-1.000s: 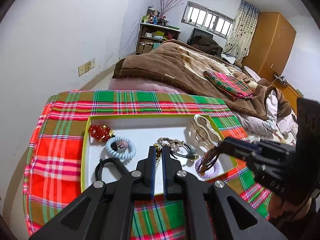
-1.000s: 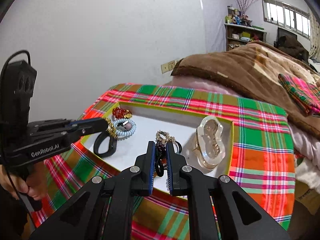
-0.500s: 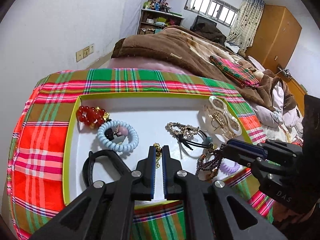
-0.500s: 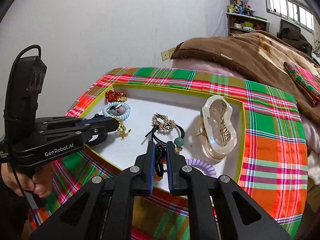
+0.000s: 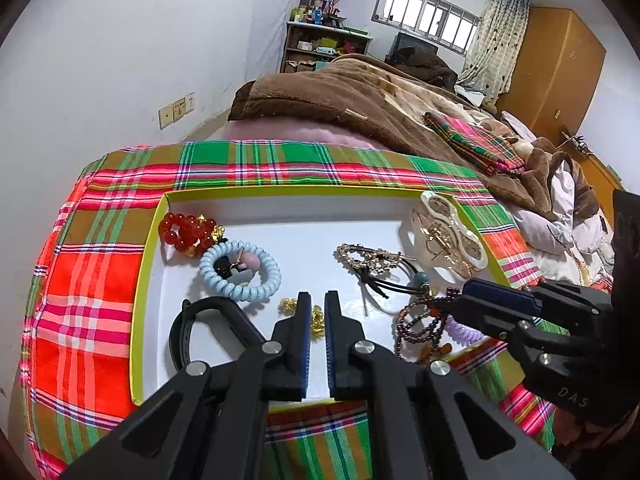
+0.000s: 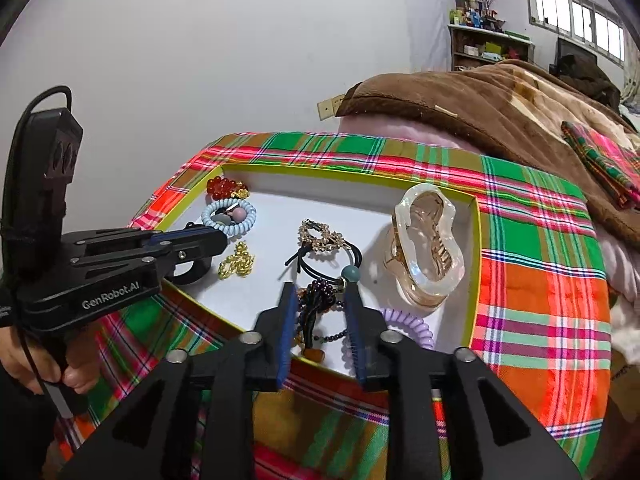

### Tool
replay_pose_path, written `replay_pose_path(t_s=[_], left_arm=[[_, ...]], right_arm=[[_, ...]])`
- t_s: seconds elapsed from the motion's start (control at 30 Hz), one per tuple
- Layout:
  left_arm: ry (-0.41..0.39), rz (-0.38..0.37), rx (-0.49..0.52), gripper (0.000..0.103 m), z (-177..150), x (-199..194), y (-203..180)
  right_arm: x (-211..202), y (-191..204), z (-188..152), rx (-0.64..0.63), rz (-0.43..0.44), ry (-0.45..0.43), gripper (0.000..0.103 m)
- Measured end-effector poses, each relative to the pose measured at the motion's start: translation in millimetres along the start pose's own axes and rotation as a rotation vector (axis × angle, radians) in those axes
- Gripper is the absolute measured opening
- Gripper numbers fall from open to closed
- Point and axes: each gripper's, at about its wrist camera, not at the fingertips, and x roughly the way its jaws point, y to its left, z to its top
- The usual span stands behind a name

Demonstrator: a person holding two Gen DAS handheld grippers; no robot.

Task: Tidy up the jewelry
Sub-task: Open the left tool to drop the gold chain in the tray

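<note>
With its jaws having just been opening, the right tongs [image 6: 320, 300] stand part-spread around the dark bead bracelet [image 6: 316, 300], seemingly let go at the tray's [image 5: 148, 248] six o'clock edge. The left tongs [image 5: 315, 312] are pinched narrow by the gold chain [image 6: 237, 266], apparently gripping an end. Next: release it. The tray also holds a clear hair claw [image 6: 426, 248] at three o'clock.

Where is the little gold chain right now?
The gold chain lies in the tray, near its left front in the right wrist view, just below the blue coil tie and beside the left gripper.
</note>
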Motion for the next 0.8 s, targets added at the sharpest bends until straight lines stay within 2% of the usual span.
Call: replay_pose_path(t_s=[0.4,0.8], left_arm=[[-0.041,0.029,-0.025,0.008,-20,-45,-6],[-0.082,0.106,-0.048,0.011,-68,-104,-27]], right_arm=[[-49,17,-18,-0.022,-0.044,-0.043,0.033],[-108,38,-60,-0.009,-0.09,-0.068,0.037]])
